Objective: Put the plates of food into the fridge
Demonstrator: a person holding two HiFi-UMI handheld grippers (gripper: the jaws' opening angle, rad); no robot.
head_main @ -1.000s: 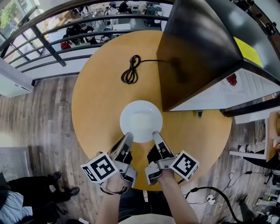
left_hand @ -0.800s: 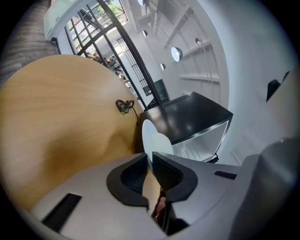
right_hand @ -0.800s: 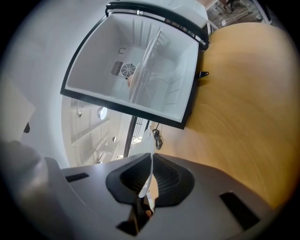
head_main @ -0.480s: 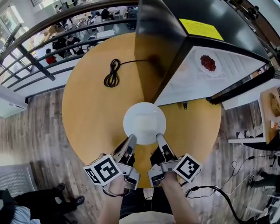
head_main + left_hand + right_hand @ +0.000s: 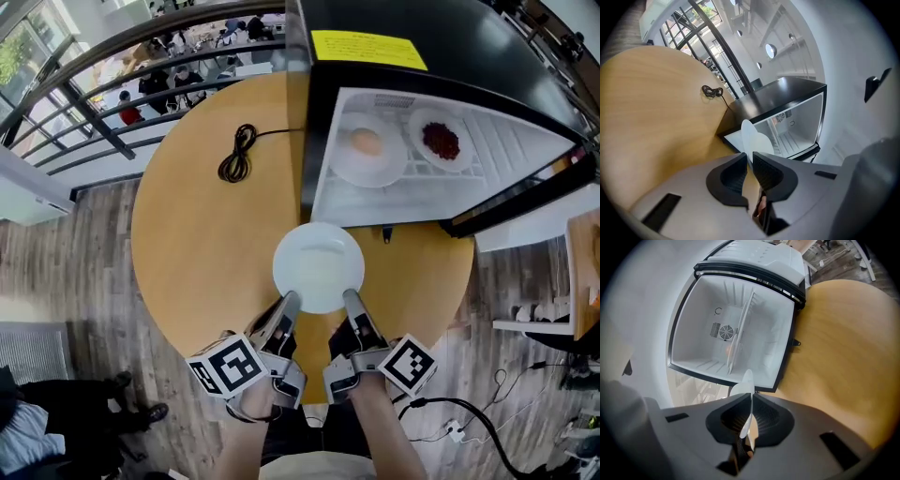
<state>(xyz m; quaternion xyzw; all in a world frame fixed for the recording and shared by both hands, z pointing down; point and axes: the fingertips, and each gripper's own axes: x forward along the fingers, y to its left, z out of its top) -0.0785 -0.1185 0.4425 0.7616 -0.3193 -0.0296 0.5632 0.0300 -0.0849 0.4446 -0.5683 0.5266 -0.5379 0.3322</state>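
plate (image 5: 319, 267) logged plain white | table (image 5: 206, 244) logged tan wood-grain | fridge (image 5: 469, 37) logged black outside, white inside | label (image 5: 368, 49) at 12 o'clock yellow | food (image 5: 441, 141) at 1 o'clock red | cable (image 5: 236, 155) black

A white plate (image 5: 319, 267) is hanging level just before the open black fridge (image 5: 469, 37). Inside, a plate of orange food (image 5: 366, 148) and a plate of red food (image 5: 441, 139) are sitting side by side.

Plate (image 5: 318, 267) before fridge (image 5: 487, 42); fridge on table (image 5: 206, 244); cable (image 5: 236, 155) left of fridge.
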